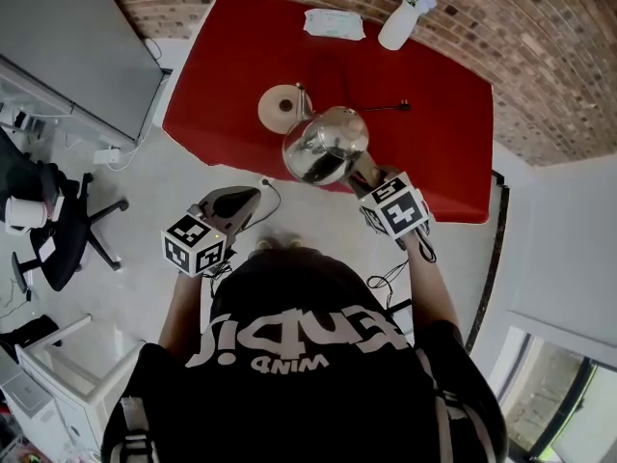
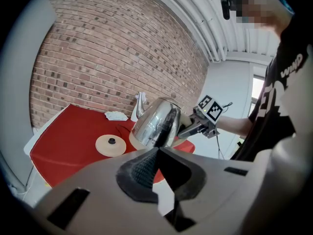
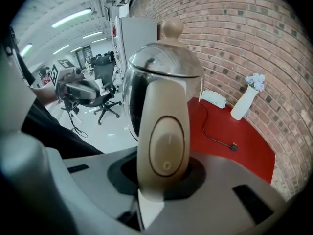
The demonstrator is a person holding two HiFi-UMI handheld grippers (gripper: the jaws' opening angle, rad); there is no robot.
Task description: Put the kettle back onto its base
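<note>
A shiny steel kettle (image 1: 323,148) with a cream handle (image 3: 163,141) hangs tilted over the near edge of the red table (image 1: 231,66). My right gripper (image 1: 363,172) is shut on that handle, which fills the gap between its jaws in the right gripper view. The round cream base (image 1: 281,107) lies flat on the table just left of and beyond the kettle, and it also shows in the left gripper view (image 2: 110,145). My left gripper (image 1: 254,197) hovers off the table's near edge, left of the kettle, its pads (image 2: 145,166) together with nothing between them.
A black power cord with its plug (image 1: 402,105) runs across the table right of the base. A white vase of flowers (image 1: 403,17) and a white packet (image 1: 334,23) stand by the brick wall. An office chair (image 1: 58,230) stands on the floor at the left.
</note>
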